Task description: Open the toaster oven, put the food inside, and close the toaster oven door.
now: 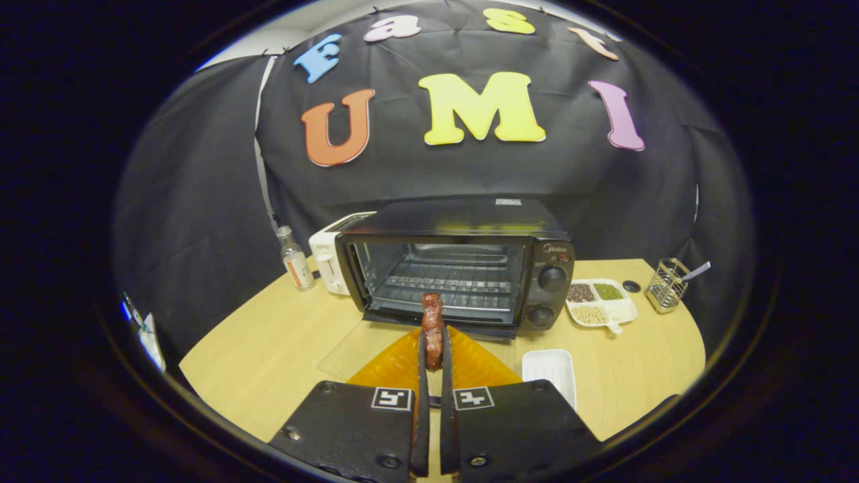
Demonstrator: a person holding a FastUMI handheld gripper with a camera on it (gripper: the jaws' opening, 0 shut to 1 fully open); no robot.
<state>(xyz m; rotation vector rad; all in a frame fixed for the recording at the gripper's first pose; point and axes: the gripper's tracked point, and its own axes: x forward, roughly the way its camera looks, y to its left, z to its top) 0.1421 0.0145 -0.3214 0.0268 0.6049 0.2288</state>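
Table (282,349): pale wood, and it carries everything I see ahead of my gripper.

Oven (463,265): black, standing at the middle of the table, its front facing me. Its glass door (362,342) is folded down flat toward me, so the wire rack (453,278) inside is in plain sight. Two knobs sit one above the other on the oven's right panel.

Toaster (329,258): white, just behind the oven's left side and partly hidden by it.

Orange plate (470,365): lies just below the fingers, between my gripper and the open door.

White tray (550,369): rectangular, right of the orange plate and in front of the oven's knobs.

Divided dish (624,310): white, right of the oven, holding dark, green and pale grains in separate compartments.

Wire basket (666,285): further right, near the table's edge, with a utensil handle sticking out.

Bottle (295,258): small and clear, left of the toaster.

Gripper (433,355): its two fingers are clenched on the sausage.

Sausage (433,329): reddish brown, held upright between the fingertips above the orange plate, its upper end showing against the oven's opening.
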